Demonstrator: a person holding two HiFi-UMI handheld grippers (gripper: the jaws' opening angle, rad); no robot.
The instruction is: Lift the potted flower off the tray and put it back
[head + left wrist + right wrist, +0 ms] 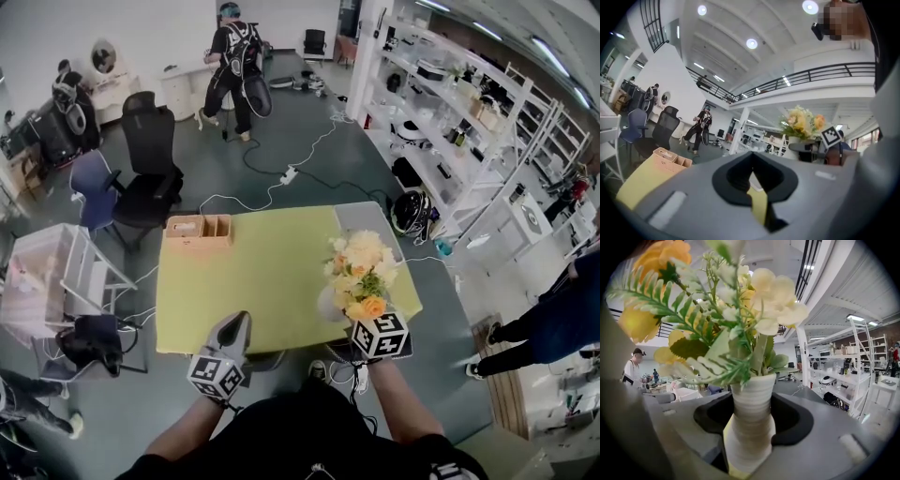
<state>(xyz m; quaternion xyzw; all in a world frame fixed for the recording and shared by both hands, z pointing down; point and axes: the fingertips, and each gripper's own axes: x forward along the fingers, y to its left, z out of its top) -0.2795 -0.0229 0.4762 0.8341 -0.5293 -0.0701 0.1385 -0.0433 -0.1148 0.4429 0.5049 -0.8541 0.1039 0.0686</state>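
potted flower (749, 414): ribbed, waisted white pot; yellow and cream blooms.
right gripper (750, 430): jaws clamped on the potted flower.
left gripper (751, 177): jaws together.
counter (253, 291): yellow-green; wooden box (198, 232) at its far edge.

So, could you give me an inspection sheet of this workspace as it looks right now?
Surface: yellow-green table, mostly bare.
Job's things: potted flower held up near the table's near edge, off the grey tray at the far right corner.
Clutter: wooden box at the far left corner.
Grippers: right gripper clamped on the flower's white pot; left gripper shut, empty.
Cables: white leads and a power strip on the floor.
Surroundings: shelving, office chairs, a person standing beyond.
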